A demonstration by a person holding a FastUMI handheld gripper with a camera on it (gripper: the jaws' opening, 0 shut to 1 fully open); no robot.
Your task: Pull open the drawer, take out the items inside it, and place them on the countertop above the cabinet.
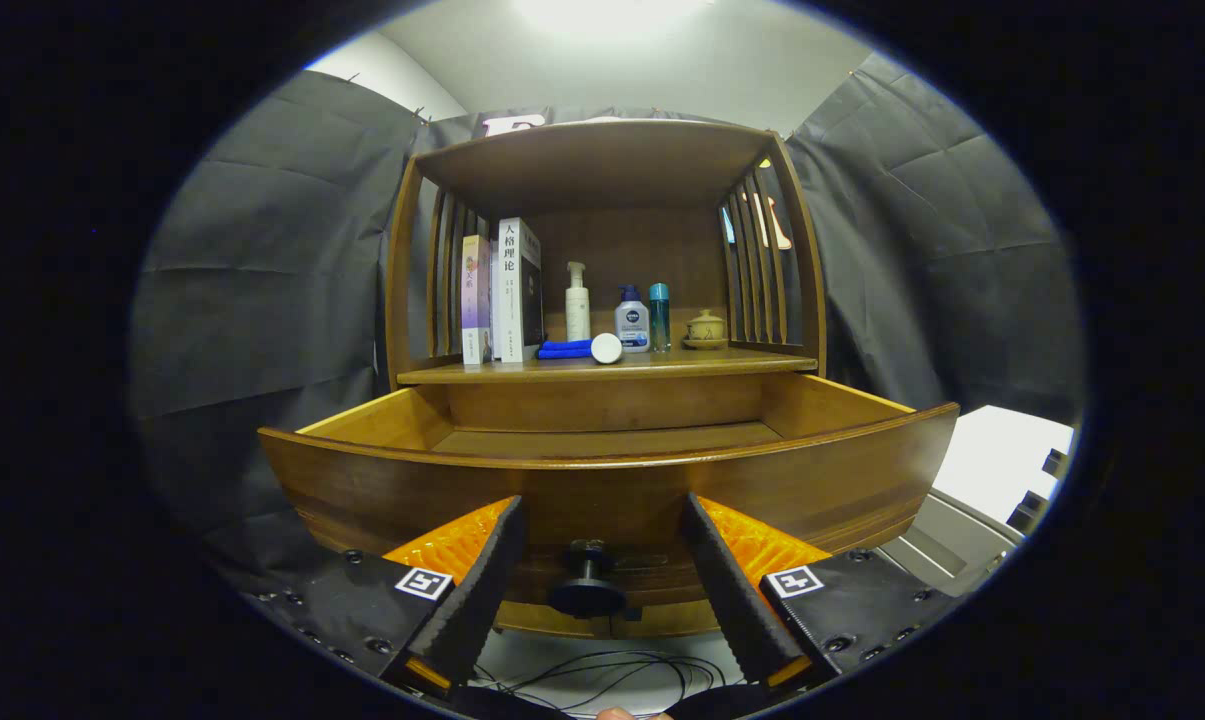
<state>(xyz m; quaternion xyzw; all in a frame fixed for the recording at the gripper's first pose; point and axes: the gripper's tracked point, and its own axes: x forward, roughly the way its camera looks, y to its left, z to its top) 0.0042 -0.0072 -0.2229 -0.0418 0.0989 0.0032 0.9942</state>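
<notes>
The wooden drawer (pixel 602 475) of the cabinet stands pulled out toward me. Its dark round knob (pixel 587 592) sits low on the front panel, between my two fingers and touching neither. My gripper (pixel 602 505) is open, with its fingertips close against the drawer front on either side of the knob. The far part of the drawer floor (pixel 602 440) shows bare wood, and the near part is hidden behind the front panel. On the countertop (pixel 742 362) above lie a folded blue cloth (pixel 564 349) and a white round lid-like item (pixel 606 348).
Further along the countertop stand books (pixel 502 290), a white pump bottle (pixel 577 302), a small dispenser bottle (pixel 632 320), a teal bottle (pixel 659 316) and a lidded clay pot (pixel 705 328). Slatted side walls enclose that shelf. Black cables (pixel 602 675) lie on the floor below the drawer.
</notes>
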